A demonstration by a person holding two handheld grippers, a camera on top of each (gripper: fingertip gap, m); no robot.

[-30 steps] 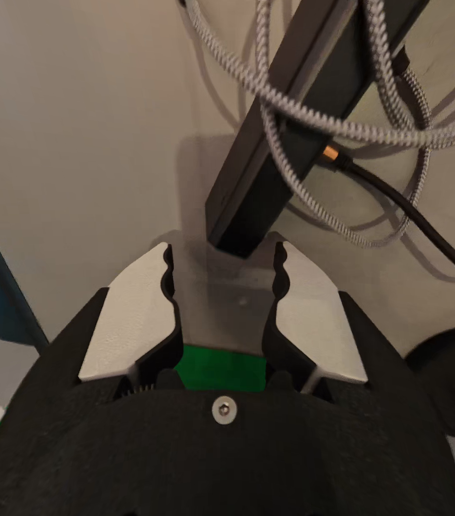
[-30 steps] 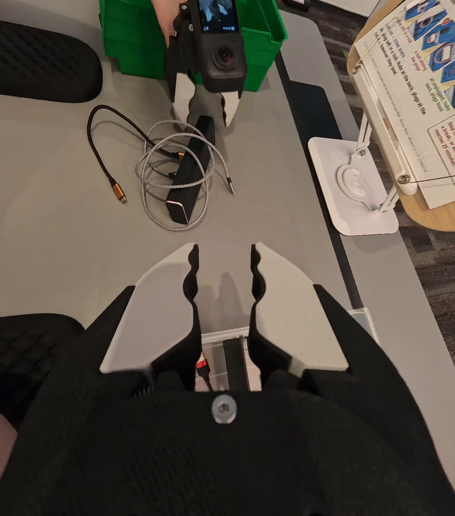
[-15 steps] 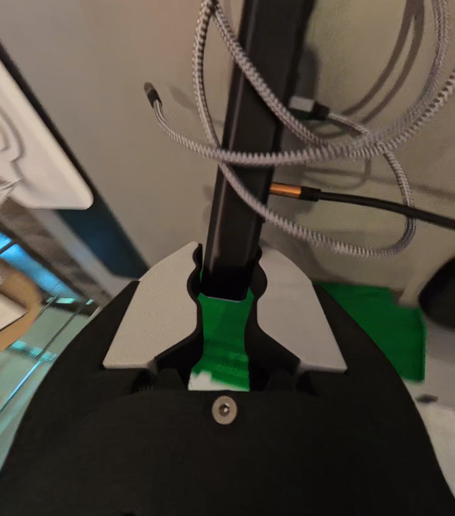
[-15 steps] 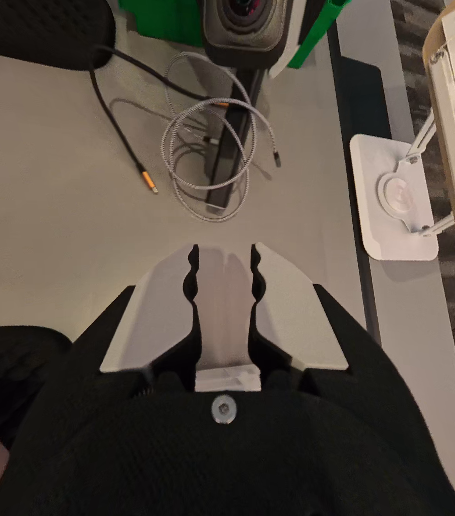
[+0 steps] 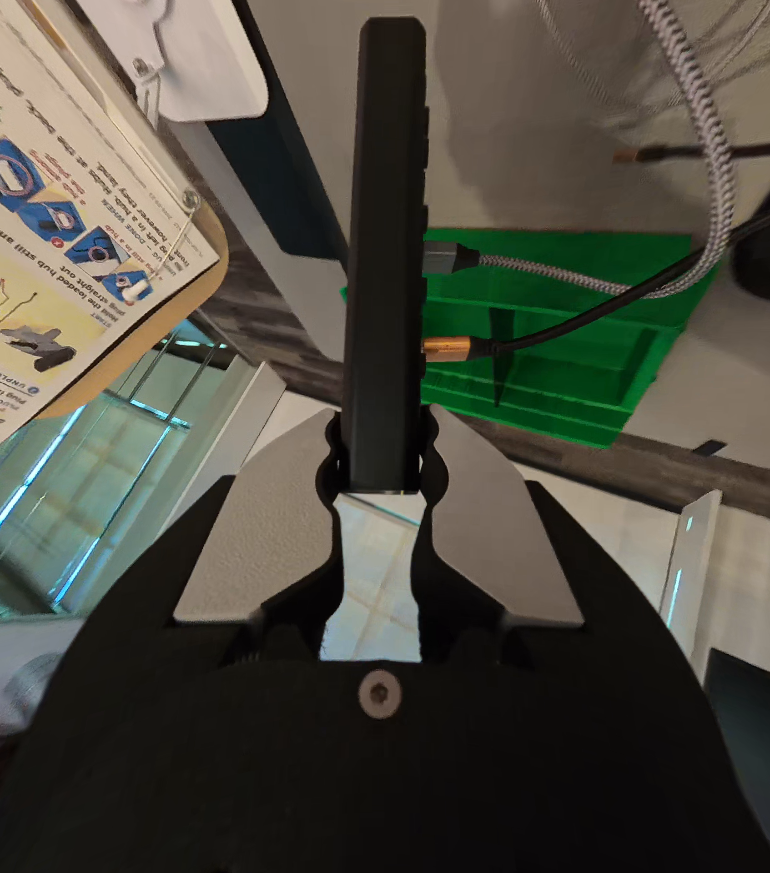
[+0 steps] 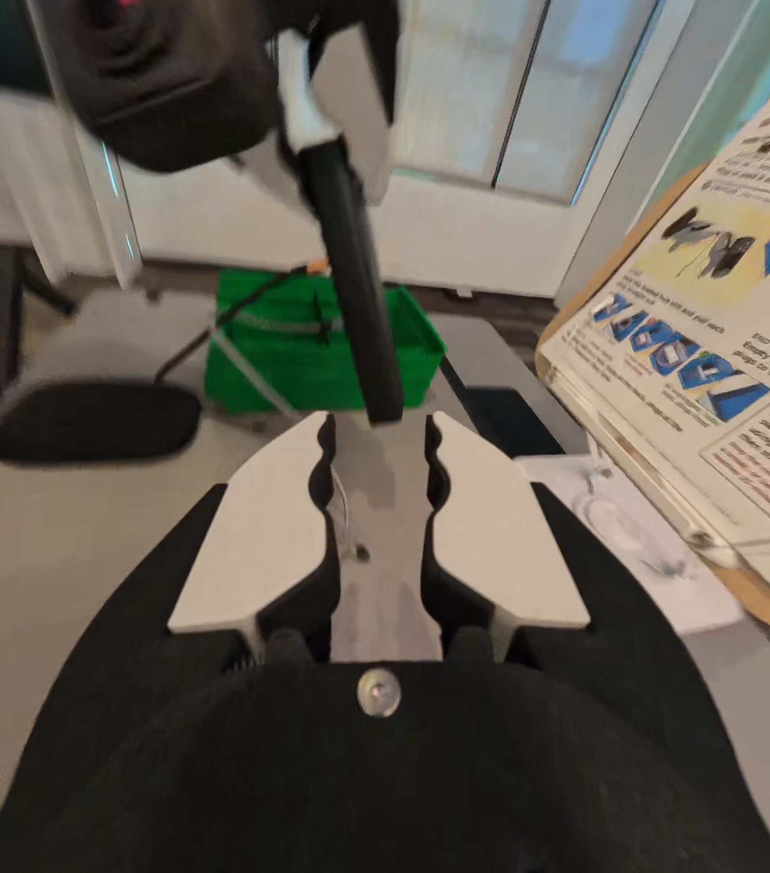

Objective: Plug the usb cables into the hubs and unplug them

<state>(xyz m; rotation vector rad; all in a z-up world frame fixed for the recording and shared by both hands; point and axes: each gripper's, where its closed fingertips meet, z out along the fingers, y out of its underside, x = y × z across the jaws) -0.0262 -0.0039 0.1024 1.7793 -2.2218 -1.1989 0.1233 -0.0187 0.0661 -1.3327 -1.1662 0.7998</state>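
My left gripper (image 5: 380, 432) is shut on one end of the long black USB hub (image 5: 387, 236) and holds it lifted off the table. A grey braided cable (image 5: 562, 278) and a black cable with an orange plug (image 5: 446, 348) are plugged into the hub's right side. In the right wrist view the hub (image 6: 359, 302) hangs down from the left gripper (image 6: 321, 118), its free end just above and in front of my right gripper (image 6: 379, 425), which is open and empty.
A green bin (image 6: 312, 363) stands on the grey table (image 6: 66, 543) behind the hub. A black pad (image 6: 94, 420) lies at the left. An instruction sheet on a wooden board (image 6: 704, 378) with a white stand (image 6: 609, 519) is at the right. There is about 15 centimetres between the tips of the two grippers.
My left gripper has closed on the hub's end and lifted it off the table with both cables attached. My right gripper has tilted up and come close under the hub's free end.
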